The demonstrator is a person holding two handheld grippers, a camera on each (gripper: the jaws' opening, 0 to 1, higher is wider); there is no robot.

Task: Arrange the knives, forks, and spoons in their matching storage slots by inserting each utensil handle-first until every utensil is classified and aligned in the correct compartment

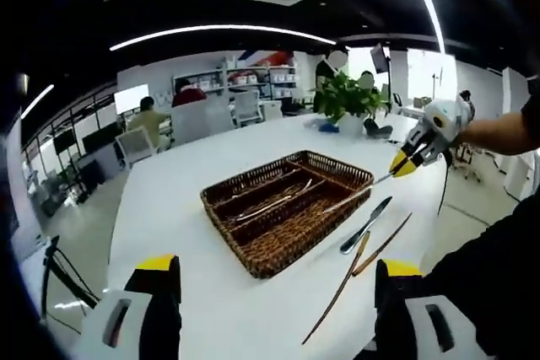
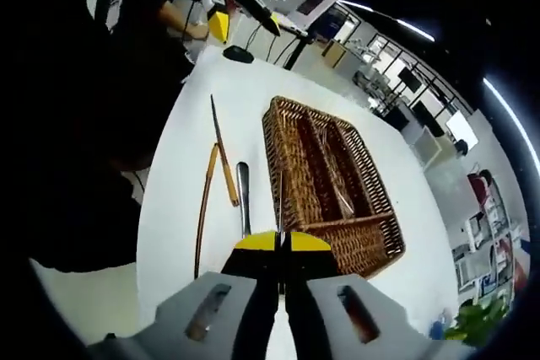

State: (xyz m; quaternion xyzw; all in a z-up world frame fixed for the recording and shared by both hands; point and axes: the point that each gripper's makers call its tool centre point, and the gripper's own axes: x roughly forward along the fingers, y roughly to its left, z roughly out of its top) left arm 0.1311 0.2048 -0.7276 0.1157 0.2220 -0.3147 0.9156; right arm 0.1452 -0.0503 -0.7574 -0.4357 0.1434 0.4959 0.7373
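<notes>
Left gripper view: the left tongs (image 1: 274, 280) rise from the lower edge with their yellow-tipped jaws spread wide apart and nothing between them, poised above the white surface (image 1: 169, 208). A brown wicker tray (image 1: 287, 208) with long lengthwise compartments sits on the surface ahead of them, several utensils already lying in its slots. Just to the tray's right, loose on the surface, lie a silver-handled utensil (image 1: 365, 225) and two wooden-handled utensils (image 1: 354, 271), the latter crossing each other. The right tongs (image 1: 405, 163) enter from the right, held in a person's hand, and carry a thin silver utensil (image 1: 354, 194) whose far end reaches over the tray's right-hand rim. A potted plant (image 1: 348, 100) stands at the far end of the surface, with office chairs and shelving beyond. Right gripper view: the right tongs (image 2: 282, 242) have their jaws pressed together, clamped on the thin silver utensil (image 2: 279, 208), which extends forward along the tray's near corner. The wicker tray (image 2: 329, 183) lies ahead and to the right; its compartments hold utensils, though their kinds cannot be told. To the left of the tray lie the silver-handled utensil (image 2: 243, 196) and the wooden-handled utensils (image 2: 221, 166). The left tongs (image 2: 221, 23) appear at the top, near a person's dark sleeve.
</notes>
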